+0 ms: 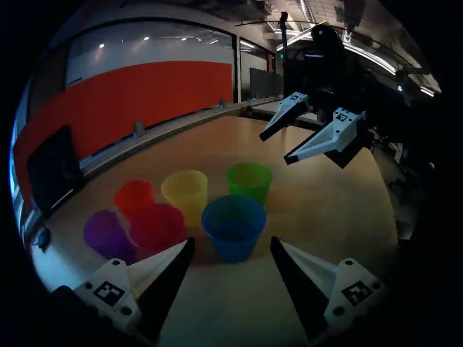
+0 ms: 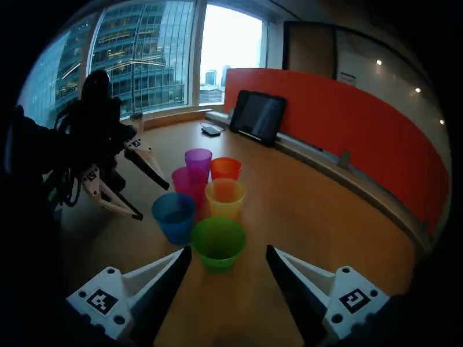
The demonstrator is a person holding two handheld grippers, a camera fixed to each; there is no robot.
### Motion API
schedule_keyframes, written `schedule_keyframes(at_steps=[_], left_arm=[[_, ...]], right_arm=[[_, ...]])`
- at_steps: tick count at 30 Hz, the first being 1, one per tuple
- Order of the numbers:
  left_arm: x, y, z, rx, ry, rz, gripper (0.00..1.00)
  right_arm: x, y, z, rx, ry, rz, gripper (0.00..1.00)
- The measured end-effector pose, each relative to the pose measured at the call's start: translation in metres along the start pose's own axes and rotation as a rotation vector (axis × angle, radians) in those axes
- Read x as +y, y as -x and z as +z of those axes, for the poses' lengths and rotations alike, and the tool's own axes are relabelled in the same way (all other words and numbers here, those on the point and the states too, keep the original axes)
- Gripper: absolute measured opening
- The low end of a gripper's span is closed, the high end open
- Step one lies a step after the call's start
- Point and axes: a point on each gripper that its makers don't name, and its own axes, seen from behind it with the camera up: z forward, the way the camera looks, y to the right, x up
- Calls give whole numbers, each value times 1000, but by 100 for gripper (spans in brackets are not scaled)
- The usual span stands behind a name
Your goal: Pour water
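The left hand-held gripper point(image 1: 230, 239) and right hand-held gripper point(image 2: 227, 248) were spread, empty. The left faced the blue cup point(image 1: 233, 228), probably best pinched squarely without nudging the pink cup point(image 1: 157, 228)

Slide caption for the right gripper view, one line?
Open right gripper facing the green cup, nearest of six on a wooden table.

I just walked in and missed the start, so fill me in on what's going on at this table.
A person holds a two-finger gripper in each hand above a wooden table. Clustered on it stand a blue cup, green cup, yellow cup, pink cup, orange cup and purple cup. The left gripper faces the blue cup, the right gripper the green cup. Both are open and hold nothing; no pouring has begun.
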Motion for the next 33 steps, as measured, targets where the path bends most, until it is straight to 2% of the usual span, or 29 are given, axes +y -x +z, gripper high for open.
schedule_keyframes(at_steps=[18,33], left_arm=[[-3,1,25,-7,14,-1,96],[-1,-4,44,-3,23,-6,96]], right_arm=[[-2,23,23,-59,-31,-9,100],[-3,27,39,-75,-53,-8,100]])
